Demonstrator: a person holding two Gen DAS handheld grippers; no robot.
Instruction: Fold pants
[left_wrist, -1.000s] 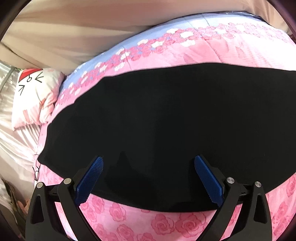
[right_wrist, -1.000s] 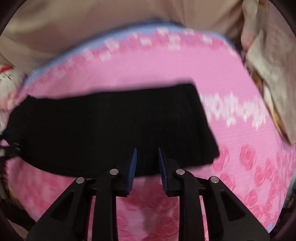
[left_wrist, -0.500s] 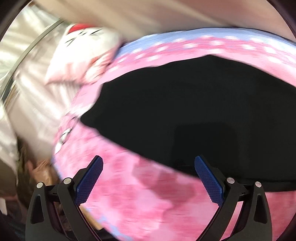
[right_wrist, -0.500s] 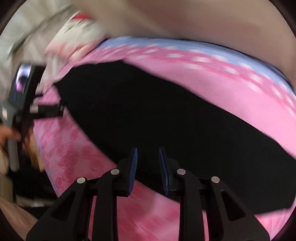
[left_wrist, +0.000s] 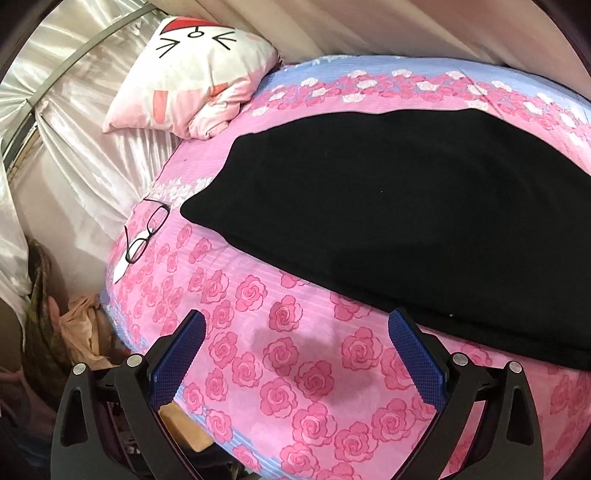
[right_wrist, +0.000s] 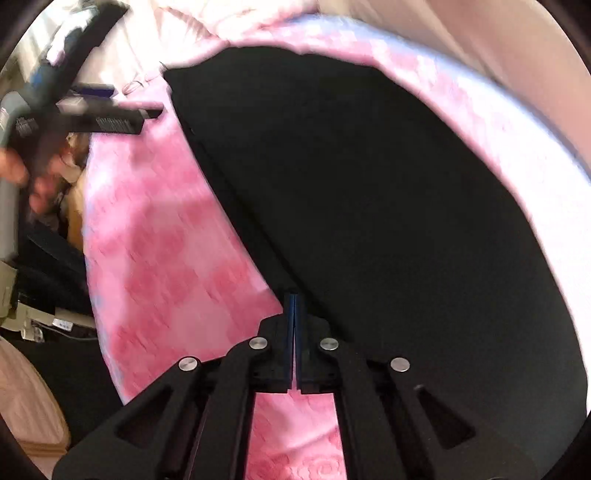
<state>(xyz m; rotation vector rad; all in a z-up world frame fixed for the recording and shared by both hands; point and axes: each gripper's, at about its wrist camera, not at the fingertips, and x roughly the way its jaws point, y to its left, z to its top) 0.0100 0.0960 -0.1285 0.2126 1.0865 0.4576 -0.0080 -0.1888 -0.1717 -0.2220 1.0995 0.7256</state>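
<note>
Right now the black pants (left_wrist: 388, 206) lie flat on the bed (left_wrist: 280, 369), on its pink cover with roses. They stretch from the bed's left side, near the pillow (left_wrist: 192, 66), toward the right side. One long edge of the pants runs close to the bed's near edge.

The left claw (left_wrist: 295, 365) is wide open. Its two blue pads (left_wrist: 415, 358) stand far apart and nothing is between them. It hangs over the pink cover near the front edge of the bed. The right pad is just beside the near edge of the pants, but I cannot tell if it touches them.

The right claw (right_wrist: 294, 325) is clenched. Its two blue pads (right_wrist: 290, 332) are pressed together. The tips sit right at the edge of the pants, where the black cloth meets the pink cover. This picture is blurry and I cannot tell if any cloth is pinched between the pads.

A pair of glasses (left_wrist: 146, 232) lies on the bed near its left edge, close to the end of the pants but not touching them. The pillow with a cat face sits at the far left corner of the bed.
</note>
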